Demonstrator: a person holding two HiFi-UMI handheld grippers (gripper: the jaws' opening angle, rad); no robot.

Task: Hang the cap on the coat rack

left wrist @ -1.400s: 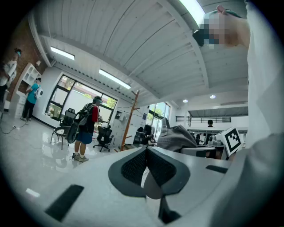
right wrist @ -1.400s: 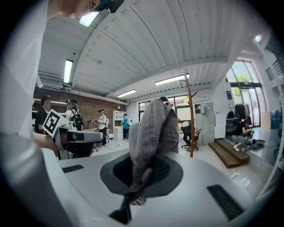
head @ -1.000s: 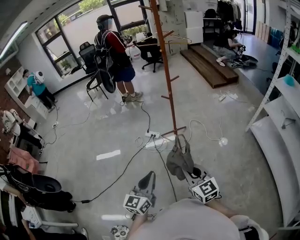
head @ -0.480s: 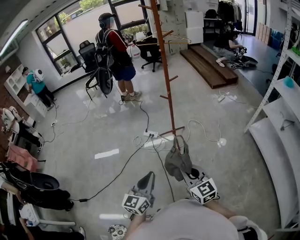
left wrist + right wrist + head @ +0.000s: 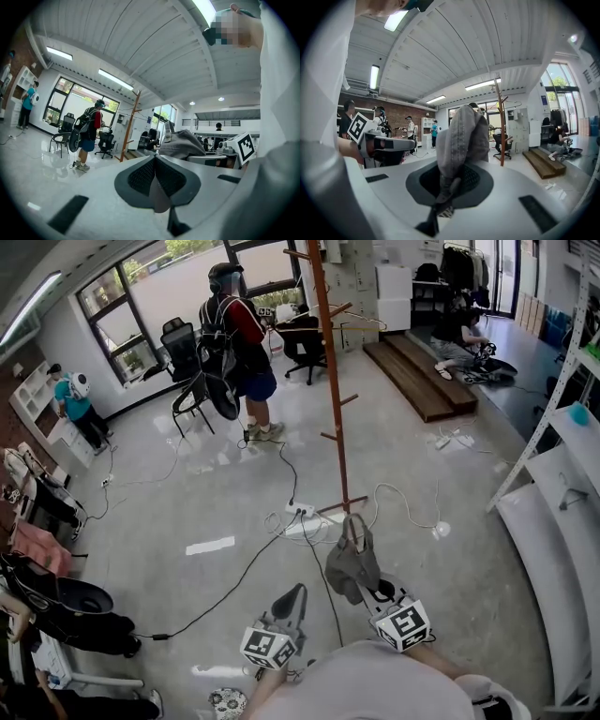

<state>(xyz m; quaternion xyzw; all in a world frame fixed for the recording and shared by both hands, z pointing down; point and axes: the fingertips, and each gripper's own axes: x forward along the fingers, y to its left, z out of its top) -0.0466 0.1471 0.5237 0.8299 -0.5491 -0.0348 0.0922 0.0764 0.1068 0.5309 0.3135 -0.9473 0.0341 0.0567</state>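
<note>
grips a grey cap in the right gripper, jaws clamped tight on a fold of the fabric, with the rest bunched up above the pads in the right gripper view. holds the left gripper with jaws pressed together on nothing, just beside the right one, at 6 o'clock in the head view. carries the cap at 5 o'clock there, off the floor and not yet on any peg. faces the brown coat rack, upright from the centre up to 12 o'clock, with its base at 12 o'clock of the cap and near it in the picture; cannot tell whether touching. takes in a white shelf unit at 3 to 4 o'clock: a teal item on an upper board, what looks like a hanger lying on the board below. takes in a person with a backpack standing at 11 o'clock, well apart from the rack, and cables trailing across the floor toward the rack's base.
</note>
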